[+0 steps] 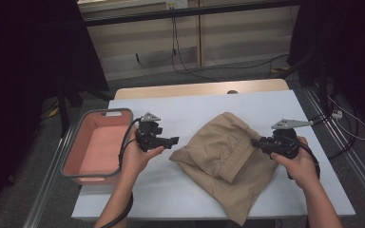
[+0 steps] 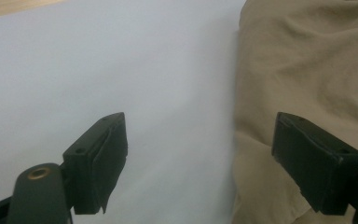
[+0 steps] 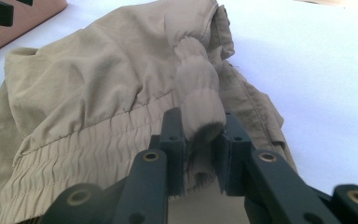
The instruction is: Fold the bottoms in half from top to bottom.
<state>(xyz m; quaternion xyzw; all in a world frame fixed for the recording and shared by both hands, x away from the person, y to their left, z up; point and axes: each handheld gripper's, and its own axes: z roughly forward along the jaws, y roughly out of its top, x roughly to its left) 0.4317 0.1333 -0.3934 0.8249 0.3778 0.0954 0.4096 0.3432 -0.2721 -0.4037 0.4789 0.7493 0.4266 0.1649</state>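
A crumpled tan garment (image 1: 223, 152) with an elastic waistband lies in the middle of the white table (image 1: 195, 107). My right gripper (image 1: 256, 142) comes in from the right and is shut on a bunched fold of the waistband (image 3: 200, 100), which sticks up between the pads of my right gripper (image 3: 200, 135). My left gripper (image 1: 173, 141) is held just left of the garment and points toward it. In the left gripper view, my left gripper (image 2: 199, 126) stands wide open over bare table, one jaw over the garment's edge (image 2: 307, 70), with nothing gripped.
A salmon bin with a grey rim (image 1: 96, 113) stands at the table's left edge, beside the left hand; a corner of this bin (image 3: 28, 18) also appears in the right gripper view. A wooden strip (image 1: 199, 89) runs along the table's far edge. Cables lie on the floor beyond.
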